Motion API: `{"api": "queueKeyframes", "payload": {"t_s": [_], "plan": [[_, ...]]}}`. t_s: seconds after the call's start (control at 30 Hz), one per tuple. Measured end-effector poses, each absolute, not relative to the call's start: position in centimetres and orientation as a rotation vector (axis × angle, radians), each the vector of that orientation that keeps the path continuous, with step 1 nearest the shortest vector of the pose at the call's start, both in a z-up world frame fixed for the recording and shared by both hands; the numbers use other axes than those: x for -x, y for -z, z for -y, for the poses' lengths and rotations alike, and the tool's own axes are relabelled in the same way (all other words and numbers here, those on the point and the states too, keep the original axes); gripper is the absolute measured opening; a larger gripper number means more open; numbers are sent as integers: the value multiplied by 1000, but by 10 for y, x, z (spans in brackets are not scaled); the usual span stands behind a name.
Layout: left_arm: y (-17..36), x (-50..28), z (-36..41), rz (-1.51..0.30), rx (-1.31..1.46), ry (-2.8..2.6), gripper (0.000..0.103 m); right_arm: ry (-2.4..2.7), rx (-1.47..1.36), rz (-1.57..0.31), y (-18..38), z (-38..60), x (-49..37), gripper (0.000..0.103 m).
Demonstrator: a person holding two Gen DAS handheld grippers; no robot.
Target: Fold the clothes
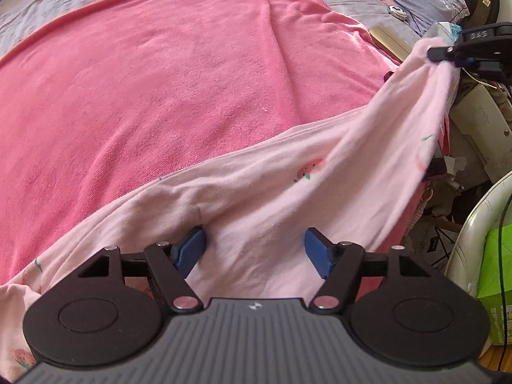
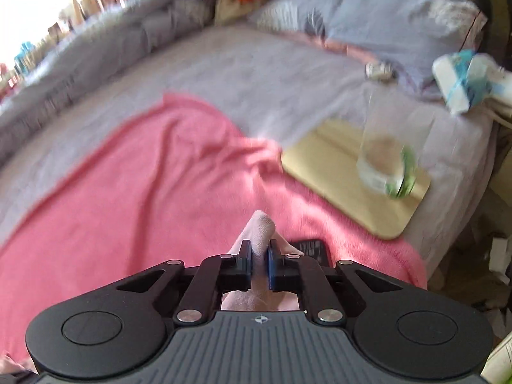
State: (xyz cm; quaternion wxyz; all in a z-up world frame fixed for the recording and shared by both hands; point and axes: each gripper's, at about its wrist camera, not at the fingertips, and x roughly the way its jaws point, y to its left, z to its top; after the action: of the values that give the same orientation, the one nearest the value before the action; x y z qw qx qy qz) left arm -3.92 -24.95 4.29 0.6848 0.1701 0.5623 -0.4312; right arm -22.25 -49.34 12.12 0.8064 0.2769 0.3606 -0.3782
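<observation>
A pale pink garment (image 1: pixel 256 198) with small strawberry prints hangs stretched across the near edge of a bright pink blanket (image 1: pixel 160 80). My left gripper (image 1: pixel 254 249) stands open, its blue pads (image 1: pixel 192 246) apart, with the cloth draped just in front of them. My right gripper (image 1: pixel 448 52) shows at the upper right of the left wrist view, pinching a raised corner of the garment. In the right wrist view, my right gripper (image 2: pixel 258 260) is shut on a fold of the pale pink garment (image 2: pixel 260 227) above the pink blanket (image 2: pixel 144 176).
A grey bedsheet (image 2: pixel 240 70) covers the bed, with a pillow (image 2: pixel 384 16) at the head. A wooden board (image 2: pixel 336 147) carries a clear glass (image 2: pixel 384 160) near the bed's right side. Clutter and a green box (image 1: pixel 499 272) sit on the floor to the right.
</observation>
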Motion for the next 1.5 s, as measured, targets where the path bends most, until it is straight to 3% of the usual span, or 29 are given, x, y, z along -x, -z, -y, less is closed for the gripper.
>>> {"api": "queueKeyframes", "payload": {"t_s": [0.1,0.2,0.3,0.37,0.5,0.9,0.93,0.97,1.07,1.2,1.3,1.37,1.5], "plan": [[-47,42,262,-1251,-372,1015,69,783,-463,-775,-132,480,232,12],[-51,45,274,-1242,-362,1065,70,813,-428,-893,-105,481,237,38],[-52,50,286,-1238,-357,1109,70,860,-553,-981,-80,489,251,44],[-50,53,290,-1244,-357,1116,70,875,-679,-927,-76,491,269,55],[-52,50,282,-1251,-338,1081,70,841,-872,-822,-67,494,292,55],[-51,38,253,-1280,-302,948,70,754,-978,-751,-38,491,281,51],[-46,35,249,-1292,-323,917,70,758,-986,-746,-37,492,282,45],[-39,34,246,-1301,-354,882,70,759,-990,-746,-36,493,282,32],[-30,39,245,-1272,-398,879,72,765,-988,-758,-36,494,281,21],[-39,41,245,-1257,-384,878,71,795,-968,-764,-38,491,279,22],[-45,40,240,-1256,-345,874,70,813,-963,-765,-37,490,278,27],[-42,40,238,-1258,-359,864,70,828,-913,-785,-40,487,274,38],[-34,43,238,-1266,-384,838,70,838,-889,-802,-40,487,270,41]]}}
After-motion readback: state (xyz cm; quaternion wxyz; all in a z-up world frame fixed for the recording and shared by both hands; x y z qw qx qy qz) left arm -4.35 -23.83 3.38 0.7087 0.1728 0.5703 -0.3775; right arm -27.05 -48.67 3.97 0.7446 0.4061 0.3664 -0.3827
